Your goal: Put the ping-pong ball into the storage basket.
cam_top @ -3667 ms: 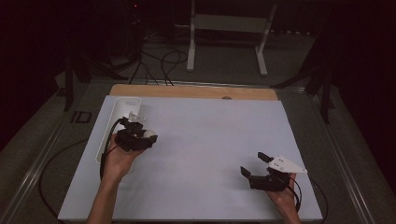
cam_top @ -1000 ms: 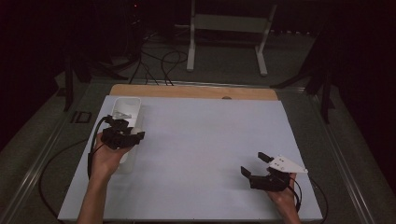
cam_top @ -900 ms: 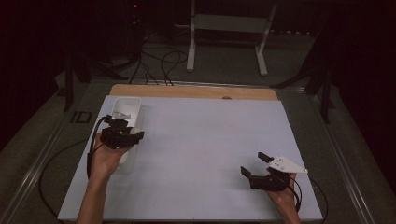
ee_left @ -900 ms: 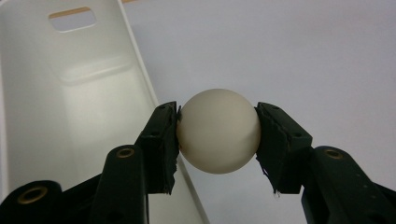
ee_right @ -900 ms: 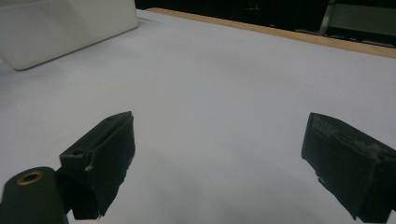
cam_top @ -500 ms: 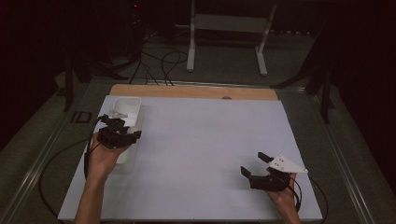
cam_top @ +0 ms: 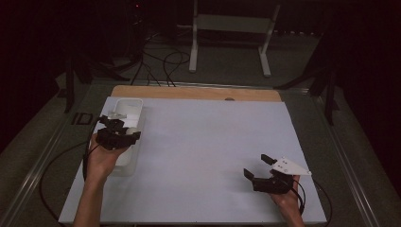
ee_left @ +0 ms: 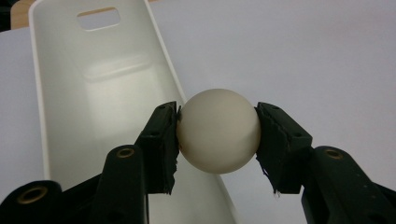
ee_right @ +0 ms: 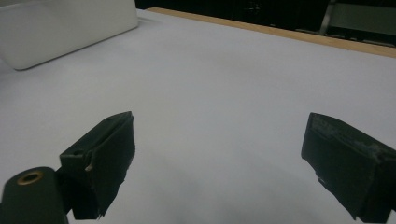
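Note:
A cream-white ball [ee_left: 218, 130] is pinched between the two black jaws of my left gripper [ee_left: 217, 140], which is shut on it. The ball hangs over the right rim of a long white tray [ee_left: 93, 107] with a handle slot at its far end. In the high view the left gripper [cam_top: 124, 133] is over the tray [cam_top: 128, 108] at the table's left side, and the ball [cam_top: 134, 130] shows faintly at its tip. My right gripper [cam_top: 257, 169] rests low at the front right, jaws wide open with nothing between them. In its own view the right gripper [ee_right: 217, 163] faces bare white surface.
A white sheet [cam_top: 208, 142] covers the table, with a wooden strip [cam_top: 198, 92] along the far edge. The white tray [ee_right: 65, 28] appears at the upper left of the right gripper view. Cables trail off the table's left side, and a white stand [cam_top: 231, 28] is on the floor beyond.
My left gripper has moved left and a little farther away with the ball, from the open sheet to over the tray. The right gripper has stayed still.

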The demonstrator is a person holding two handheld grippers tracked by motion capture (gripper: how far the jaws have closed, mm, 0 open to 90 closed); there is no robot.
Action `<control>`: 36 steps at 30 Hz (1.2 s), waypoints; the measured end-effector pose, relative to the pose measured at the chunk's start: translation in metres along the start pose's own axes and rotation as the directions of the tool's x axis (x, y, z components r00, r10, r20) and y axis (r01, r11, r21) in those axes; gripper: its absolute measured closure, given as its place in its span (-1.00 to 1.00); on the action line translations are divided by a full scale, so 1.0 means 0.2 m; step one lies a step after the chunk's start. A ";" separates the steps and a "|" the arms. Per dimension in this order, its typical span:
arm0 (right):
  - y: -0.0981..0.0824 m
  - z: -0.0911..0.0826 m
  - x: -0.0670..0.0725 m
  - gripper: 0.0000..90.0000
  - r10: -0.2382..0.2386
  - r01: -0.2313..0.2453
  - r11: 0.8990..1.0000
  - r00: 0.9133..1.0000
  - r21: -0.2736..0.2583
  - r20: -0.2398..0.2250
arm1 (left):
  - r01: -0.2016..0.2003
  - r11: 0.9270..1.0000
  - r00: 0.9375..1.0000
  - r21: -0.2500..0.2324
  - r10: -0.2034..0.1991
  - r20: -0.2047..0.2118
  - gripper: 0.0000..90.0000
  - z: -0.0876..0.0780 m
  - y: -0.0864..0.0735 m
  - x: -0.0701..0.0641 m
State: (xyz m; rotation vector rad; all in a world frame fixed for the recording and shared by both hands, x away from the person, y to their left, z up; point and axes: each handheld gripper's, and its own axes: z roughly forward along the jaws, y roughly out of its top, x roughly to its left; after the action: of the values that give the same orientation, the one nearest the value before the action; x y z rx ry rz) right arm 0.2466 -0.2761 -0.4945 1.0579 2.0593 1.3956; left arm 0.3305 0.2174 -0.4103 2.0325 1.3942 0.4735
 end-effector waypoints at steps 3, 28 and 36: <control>0.00 0.00 0.00 -0.79 0.000 0.000 1.000 1.000 0.000 0.000 | -0.014 1.000 1.000 -0.010 0.014 -0.002 0.14 -0.01 0.00 0.00; 0.00 0.00 0.00 -0.79 -0.002 0.002 1.000 1.000 0.001 0.003 | -0.047 0.998 0.999 -0.033 0.048 0.013 0.14 -0.02 -0.01 0.05; 0.00 0.00 0.00 -0.79 -0.004 0.004 1.000 1.000 0.001 0.004 | -0.050 0.998 0.999 -0.038 0.050 0.020 0.14 -0.03 -0.01 0.07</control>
State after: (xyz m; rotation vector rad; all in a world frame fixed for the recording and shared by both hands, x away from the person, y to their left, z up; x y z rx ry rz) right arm 0.2463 -0.2767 -0.4941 1.0551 2.0582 1.3898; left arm 0.3306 0.2328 -0.4086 2.0406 1.3152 0.4948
